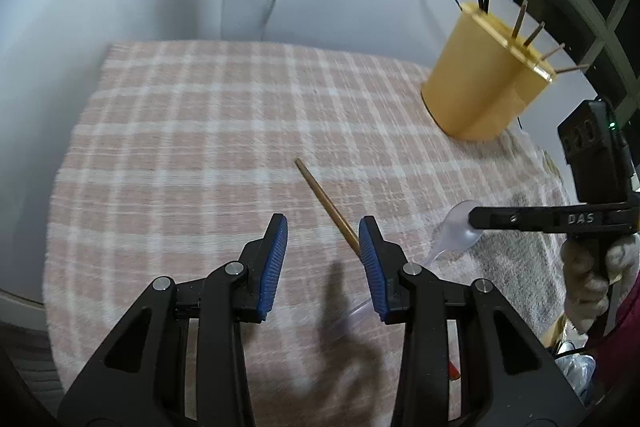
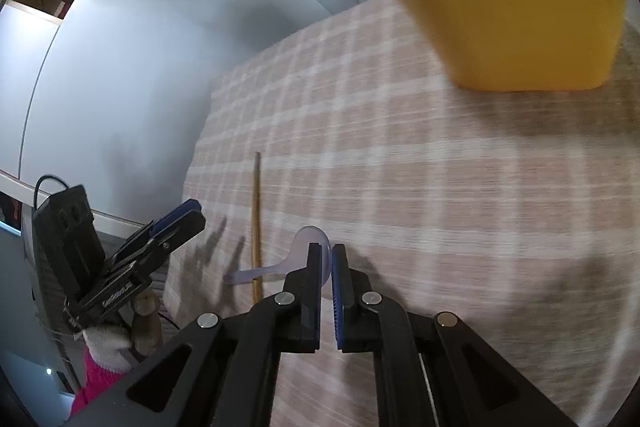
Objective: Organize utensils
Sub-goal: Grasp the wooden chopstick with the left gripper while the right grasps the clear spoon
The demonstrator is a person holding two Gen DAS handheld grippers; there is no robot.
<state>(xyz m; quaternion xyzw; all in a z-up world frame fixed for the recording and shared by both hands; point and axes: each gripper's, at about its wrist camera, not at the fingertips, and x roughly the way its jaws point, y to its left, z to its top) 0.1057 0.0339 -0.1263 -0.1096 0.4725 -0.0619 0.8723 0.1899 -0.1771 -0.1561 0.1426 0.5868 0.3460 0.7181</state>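
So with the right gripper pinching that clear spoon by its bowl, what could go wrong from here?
1. The right gripper is shut on only the rim of the clear spoon, so it may swing or slip.
2. The spoon's handle crosses the wooden chopstick and could drag it.
3. The open left gripper is close beside that chopstick and may knock it.

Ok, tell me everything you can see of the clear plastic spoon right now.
The clear plastic spoon looks like thin, see-through, faintly lilac plastic, with a rounded bowl and a short flat handle. The right gripper is shut on the bowl's rim. The handle runs leftward across the wooden chopstick lying on the pink checked cloth. Whether the handle end rests on the cloth or hangs just above it is unclear. The yellow holder stands apart from it.
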